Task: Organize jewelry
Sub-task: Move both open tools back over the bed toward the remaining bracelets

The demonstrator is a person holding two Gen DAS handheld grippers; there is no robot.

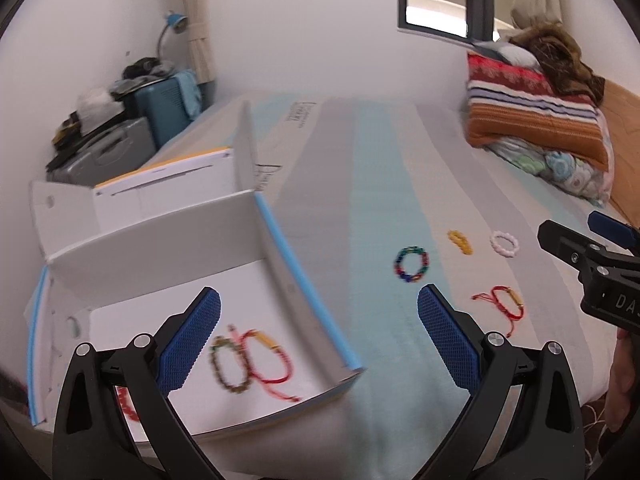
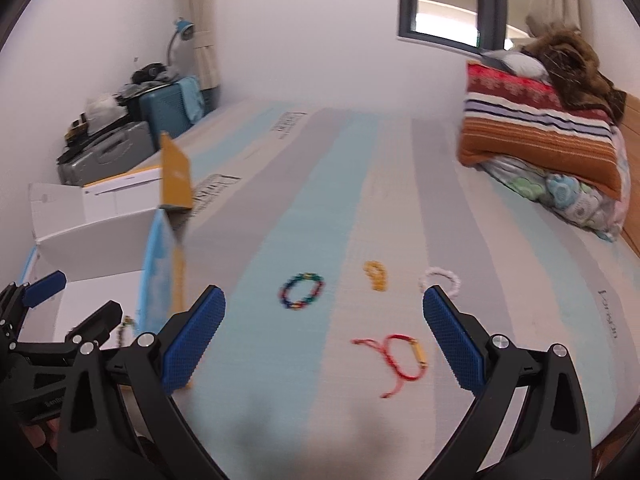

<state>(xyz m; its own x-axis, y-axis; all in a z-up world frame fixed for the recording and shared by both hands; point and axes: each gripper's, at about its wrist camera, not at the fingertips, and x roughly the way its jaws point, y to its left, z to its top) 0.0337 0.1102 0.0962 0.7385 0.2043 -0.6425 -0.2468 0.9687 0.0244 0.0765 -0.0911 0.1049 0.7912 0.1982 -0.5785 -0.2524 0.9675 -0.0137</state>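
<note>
- Both grippers sit nearest the lens: left gripper (image 1: 319, 344) and right gripper (image 2: 324, 344), jaws spread wide, nothing between the pads.
- Left gripper straddles the near wall of the open white box (image 1: 304, 292). Already inside: a brown bead bracelet (image 1: 228, 368), a red cord bracelet (image 1: 270, 360) touching it, and something red (image 1: 126, 404) half hidden behind the left finger.
- Left on the bed (image 2: 312, 208), in a loose cluster to the right of the box: multicolour bead bracelet (image 2: 302, 291), yellow piece (image 2: 376, 276), white bead bracelet (image 2: 440, 280), second red cord bracelet (image 2: 400, 358).
- Second red cord bracelet lies closest to the right gripper, between its fingers in that view, not touched.
- Handling, my read: all light and limp. Cord one is floppy with trailing ends; pinch at the gold tube bead (image 2: 420, 354) or across the loop so it doesn't slide out.
- Bead loops look elastic with smooth beads; likely to roll off the pads. Clamp across one side of the ring, pressing lightly into the sheet.
- Soft bedding gives, so the fingers can dig under a bit.
</note>
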